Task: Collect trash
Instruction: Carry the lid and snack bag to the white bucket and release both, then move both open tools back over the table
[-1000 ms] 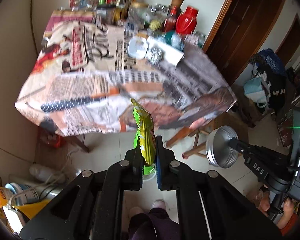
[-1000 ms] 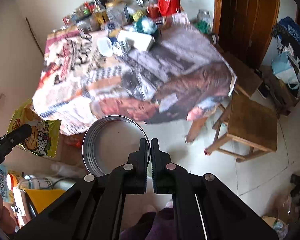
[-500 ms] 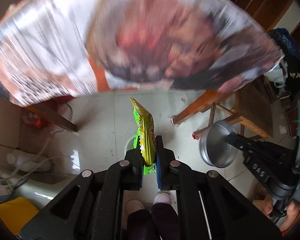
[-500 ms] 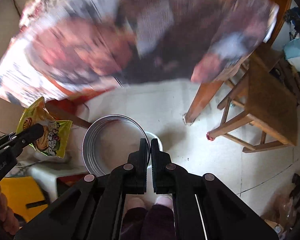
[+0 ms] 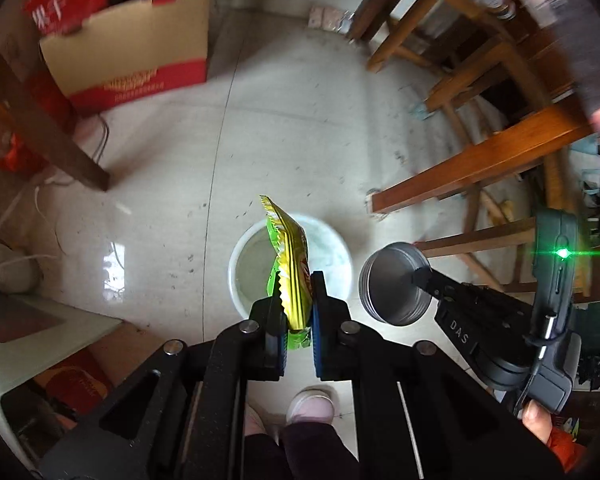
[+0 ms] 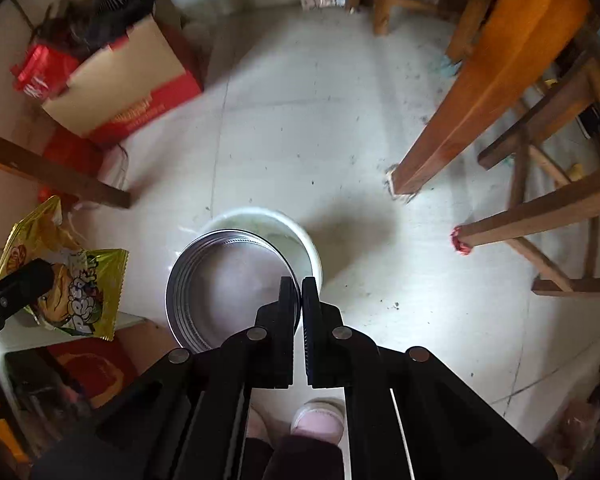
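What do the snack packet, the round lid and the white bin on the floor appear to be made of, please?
Snack packet: glossy metallised plastic film, judging by its crinkles and zigzag-cut edge. Round lid: brushed grey metal, probably aluminium or tin, with a ridged rim. White bin: looks like smooth moulded plastic, though glazed ceramic can't be excluded.

We note open floor point(image 5: 284, 128) around the white bin point(image 5: 342, 248), whose mouth lies open below us, with bench legs point(image 5: 460, 176) crowding the right and a cardboard box point(image 5: 128, 52) far left.
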`<state>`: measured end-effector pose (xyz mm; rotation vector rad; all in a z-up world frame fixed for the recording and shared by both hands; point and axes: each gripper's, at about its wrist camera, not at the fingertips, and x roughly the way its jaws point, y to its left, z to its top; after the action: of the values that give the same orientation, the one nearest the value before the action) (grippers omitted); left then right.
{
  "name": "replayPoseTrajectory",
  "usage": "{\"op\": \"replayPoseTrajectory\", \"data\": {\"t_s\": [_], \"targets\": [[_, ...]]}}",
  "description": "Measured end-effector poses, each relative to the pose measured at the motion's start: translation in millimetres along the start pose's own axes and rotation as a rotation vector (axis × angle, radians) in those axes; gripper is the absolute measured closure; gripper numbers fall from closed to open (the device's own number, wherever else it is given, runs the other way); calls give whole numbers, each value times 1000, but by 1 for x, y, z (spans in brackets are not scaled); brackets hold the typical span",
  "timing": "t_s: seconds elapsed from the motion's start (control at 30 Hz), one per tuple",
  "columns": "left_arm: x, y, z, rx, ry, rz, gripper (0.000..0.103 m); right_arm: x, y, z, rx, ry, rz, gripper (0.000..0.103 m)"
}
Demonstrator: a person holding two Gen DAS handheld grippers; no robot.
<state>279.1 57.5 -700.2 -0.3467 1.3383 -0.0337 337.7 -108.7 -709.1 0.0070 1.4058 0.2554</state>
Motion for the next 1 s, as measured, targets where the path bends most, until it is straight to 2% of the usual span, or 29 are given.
{"op": "replayPoseTrajectory", "data": {"t_s": [0.13, 0.27, 0.37, 0.43, 0.53, 0.63, 0.7, 0.77, 1.0], "targets": [[42, 12, -7, -19, 29, 25, 94, 40, 4, 0, -29, 26, 17, 99], [72, 21, -13, -33, 55, 25, 94, 69, 6, -5, -45, 75, 74, 98], [82, 20, -16, -29, 67, 27, 94, 83, 5, -10, -32, 136, 119, 88], [87, 20, -17, -37, 76, 19, 94, 87, 5, -13, -33, 138, 132, 83], [93, 16, -14, -37, 80, 18, 94, 83, 5, -15, -68, 138, 113, 71], [96, 13, -12, -35, 99, 13, 92, 76, 4, -16, -92, 115, 103, 70], [96, 13, -11, -48, 121, 24, 74, 70, 4, -16, -98, 104, 108, 70], [94, 12, -11, -62, 121, 30, 69, 64, 4, -12, -95, 100, 113, 70], [55, 4, -13, -38, 124, 64, 67, 41, 7, -9, -63, 95, 113, 70]]}}
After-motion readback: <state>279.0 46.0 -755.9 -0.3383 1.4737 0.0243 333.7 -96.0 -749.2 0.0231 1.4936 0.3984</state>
